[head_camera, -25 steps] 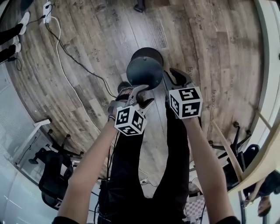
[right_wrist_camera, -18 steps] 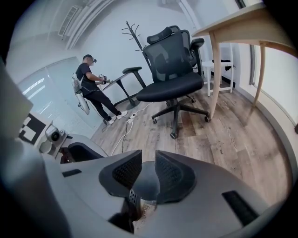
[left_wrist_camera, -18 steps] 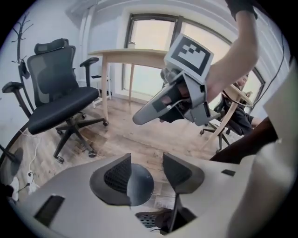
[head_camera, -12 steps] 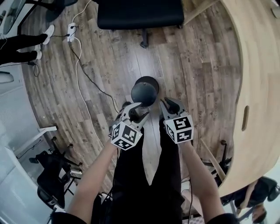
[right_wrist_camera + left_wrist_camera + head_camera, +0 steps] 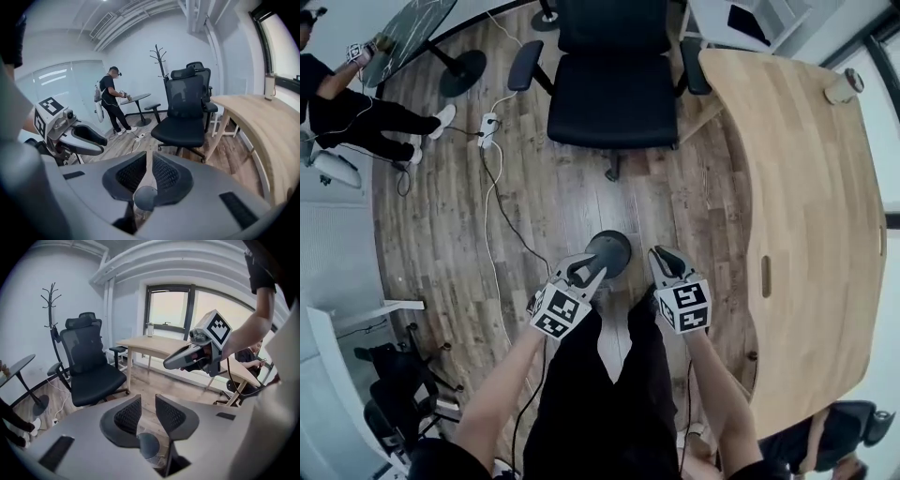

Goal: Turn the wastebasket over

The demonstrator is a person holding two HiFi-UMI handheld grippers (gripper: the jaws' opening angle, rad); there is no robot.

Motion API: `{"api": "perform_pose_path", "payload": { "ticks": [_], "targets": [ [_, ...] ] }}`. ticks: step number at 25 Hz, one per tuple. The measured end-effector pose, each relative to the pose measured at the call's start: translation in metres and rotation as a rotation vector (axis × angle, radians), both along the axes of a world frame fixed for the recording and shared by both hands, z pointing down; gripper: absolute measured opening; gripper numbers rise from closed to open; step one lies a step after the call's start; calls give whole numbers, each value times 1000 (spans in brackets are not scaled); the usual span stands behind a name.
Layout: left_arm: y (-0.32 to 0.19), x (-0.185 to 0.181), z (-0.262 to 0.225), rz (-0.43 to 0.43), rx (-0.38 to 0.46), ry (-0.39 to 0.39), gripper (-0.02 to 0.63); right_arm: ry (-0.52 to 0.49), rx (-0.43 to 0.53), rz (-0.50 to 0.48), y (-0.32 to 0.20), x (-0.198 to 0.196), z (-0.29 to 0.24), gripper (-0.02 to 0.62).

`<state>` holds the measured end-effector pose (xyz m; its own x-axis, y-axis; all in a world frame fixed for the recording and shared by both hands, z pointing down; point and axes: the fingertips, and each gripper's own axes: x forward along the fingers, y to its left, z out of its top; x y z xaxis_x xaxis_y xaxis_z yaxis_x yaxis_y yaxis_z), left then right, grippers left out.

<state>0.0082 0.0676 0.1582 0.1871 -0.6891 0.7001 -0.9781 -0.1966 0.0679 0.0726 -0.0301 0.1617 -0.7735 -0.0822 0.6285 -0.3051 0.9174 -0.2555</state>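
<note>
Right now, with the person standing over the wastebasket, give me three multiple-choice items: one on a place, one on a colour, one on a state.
1. Where is the wastebasket?
A. On the wooden floor, just ahead of the grippers
B. On the desk
C. On the chair seat

2. What colour is it?
A. White
B. Dark grey
C. Red

3. What do the two grippers hold?
A. The wastebasket
B. A cable
C. Nothing

Key:
1 A: the head view shows the wastebasket standing on the floor.
2 B: it is dark grey all over.
3 C: the left gripper and right gripper have just been closing their jaws, but a gap remains in each and nothing is between them.
</note>
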Motion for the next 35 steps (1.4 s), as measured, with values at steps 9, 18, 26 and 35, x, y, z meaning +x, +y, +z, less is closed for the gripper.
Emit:
{"api": "perform_pose_path", "payload": {
  "ticks": [9,18,26,35],
  "targets": [
    [-17,-56,-112,-96,202,-62,44,-134,149,-39,-29,-31,-117,54],
    [-47,-101,-226,-125,434,-111,23,-273,253,-17,-59,-62,-231,48],
    [-55,-124,-293,-147,549,-81,21,-362,297,-43,-54,-79,-297,35],
    [-60,-132,-323,-156,607,-47,21,-394,325,-14,-61,-74,-322,32]
  ]
}}
